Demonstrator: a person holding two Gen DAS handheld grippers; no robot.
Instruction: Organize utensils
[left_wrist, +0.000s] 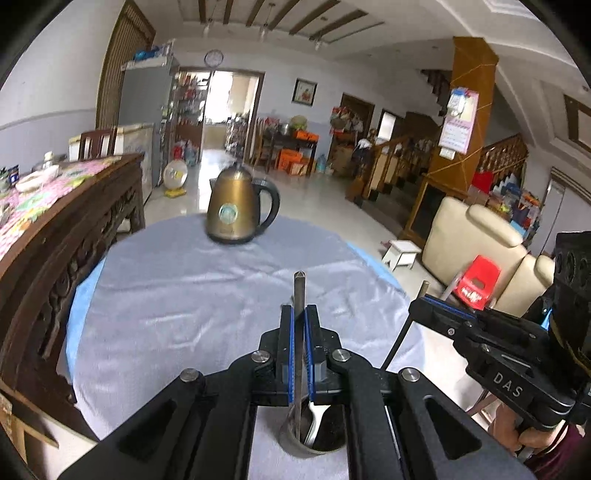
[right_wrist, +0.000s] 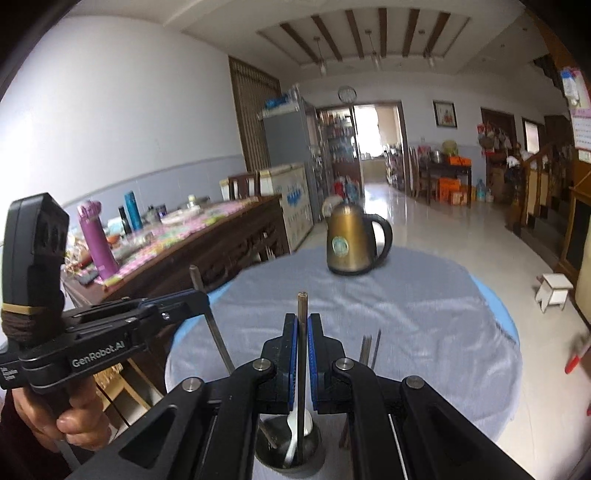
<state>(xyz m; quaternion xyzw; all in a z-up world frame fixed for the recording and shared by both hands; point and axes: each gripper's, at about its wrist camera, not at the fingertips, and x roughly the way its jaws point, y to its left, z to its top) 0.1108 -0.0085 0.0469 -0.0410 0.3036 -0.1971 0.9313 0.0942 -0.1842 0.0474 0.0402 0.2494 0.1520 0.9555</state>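
Holding a flat steel handle (left_wrist: 299, 291) upright in the left tool (left_wrist: 299, 310), blue pads pinched shut against both of its sides. Dipping the handle's lower end into a steel cup (left_wrist: 290, 439) standing on the cloth-covered bench (left_wrist: 166, 314), right beneath the tool. Sharing that cup with a white spoon (left_wrist: 317, 413), leaning bowl-up against the rim.

Gripping a thin metal stick (right_wrist: 303, 306) in the right tool (right_wrist: 303, 317) the same way: closed hard on it, nothing but the stick between the pads, top end poking up above the fingertips. Pointing the stick's lower end down into the same cup, just beside the spoon; cannot tell whether either held piece touches the cup's bottom.

Seen from the right wrist: left tool off to the left, carried by a hand (right_wrist: 74, 417) wrapped round its grip, handle slanting down towards the cup. Seen from the left wrist: right tool off to the right, stick slanting down and inward.

Lying loose on the cloth to the right of the right tool, a pair of dark sticks (right_wrist: 369, 350), side by side, apart from the cup. Standing at the far side of the bench, well apart from both tools, a brass-coloured kettle (left_wrist: 236, 206) with a black handle. Beyond it, tiled floor and a cluttered room, slightly blurred.
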